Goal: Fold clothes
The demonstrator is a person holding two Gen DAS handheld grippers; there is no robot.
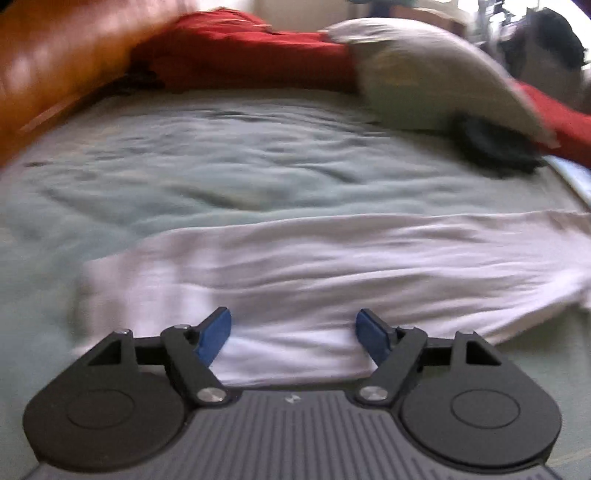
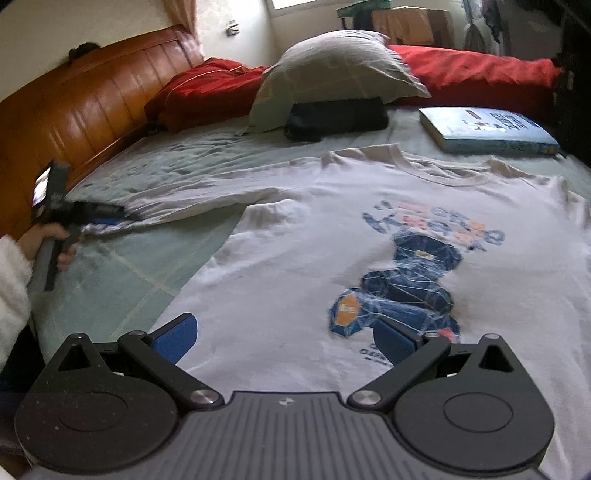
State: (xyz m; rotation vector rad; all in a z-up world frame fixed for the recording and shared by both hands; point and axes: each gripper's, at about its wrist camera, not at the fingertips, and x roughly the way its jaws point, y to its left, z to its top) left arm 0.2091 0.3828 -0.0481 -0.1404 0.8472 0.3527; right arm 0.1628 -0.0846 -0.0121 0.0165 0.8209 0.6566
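A bed with a pale green sheet (image 2: 155,280) fills the room's middle, and everything else sits around it. A glossy brown wooden headboard (image 2: 85,107) runs along its left side. At its far end lie a grey pillow (image 2: 332,62) and a red quilt (image 2: 480,70). Behind the pillow rises a cream wall (image 2: 110,14) with a bright window (image 2: 295,3) letting in daylight.

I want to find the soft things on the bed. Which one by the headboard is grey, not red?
The pillow is the grey one. It leans up between the red bedding, with a dark folded cloth lying in front of it.
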